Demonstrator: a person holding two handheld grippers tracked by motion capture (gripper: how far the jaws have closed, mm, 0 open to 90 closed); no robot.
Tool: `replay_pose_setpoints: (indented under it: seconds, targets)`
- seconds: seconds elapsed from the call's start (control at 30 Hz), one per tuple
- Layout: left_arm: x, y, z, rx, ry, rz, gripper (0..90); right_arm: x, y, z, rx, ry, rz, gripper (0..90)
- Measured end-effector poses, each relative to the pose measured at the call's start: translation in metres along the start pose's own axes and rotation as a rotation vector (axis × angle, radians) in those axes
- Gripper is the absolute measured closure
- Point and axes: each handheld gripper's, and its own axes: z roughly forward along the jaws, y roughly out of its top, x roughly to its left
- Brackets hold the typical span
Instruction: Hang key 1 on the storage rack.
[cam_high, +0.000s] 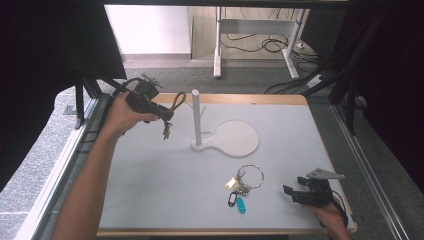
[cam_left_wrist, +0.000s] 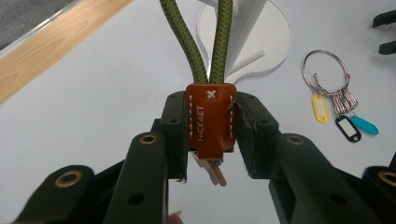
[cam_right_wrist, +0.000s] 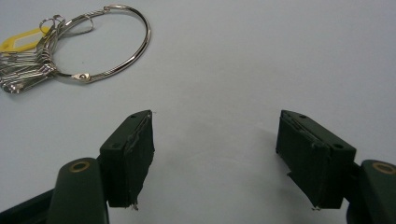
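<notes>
Between left tongs (cam_left_wrist: 212, 135), keychain (cam_left_wrist: 210, 121) lengthwise

High view overlooks the table (cam_high: 165, 190); both close gripper views share its key ring (cam_left_wrist: 327, 70).

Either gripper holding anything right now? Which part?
The left gripper is clamped on the brown leather tab of the green cord loop. The right gripper is open, holding nothing.

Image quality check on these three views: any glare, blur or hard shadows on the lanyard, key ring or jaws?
High view: even light, soft shadows, dark surround; the left gripper looks slightly soft. Left gripper view: the leather tab and green cord are sharp, near jaw bodies blurred, the key ring beyond mildly soft. Right gripper view: no glare on the table; faint soft shadow between the right gripper jaws.
</notes>
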Motion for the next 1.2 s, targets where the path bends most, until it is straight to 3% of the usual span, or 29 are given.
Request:
replay_pose_setpoints:
  seconds: [0.37, 0.57, 0.87, 1.1, 1.2]
  targets:
    - [0.005, 0.007, 0.016, 0.014, -0.017, -0.011, 66.6, 0.0, 0.0, 0.001, 0.003, 0.002, 0.002, 28.1]
    - [-0.001, 0.01, 0.027, 0.027, -0.034, 0.01, 66.6, -0.001, 0.0, 0.001, 0.003, 0.0, 0.003, 28.1]
    - [-0.005, 0.007, 0.038, 0.039, -0.04, 0.008, 66.4, 0.0, 0.0, 0.001, 0.002, -0.001, 0.001, 28.0]
    - [-0.006, 0.004, 0.042, 0.039, -0.039, 0.008, 65.6, 0.0, 0.0, 0.002, 0.002, -0.001, -0.001, 28.0]
    - [-0.01, 0.004, 0.041, 0.017, -0.032, 0.012, 64.4, 0.0, -0.001, 0.002, 0.001, -0.002, -0.006, 28.0]
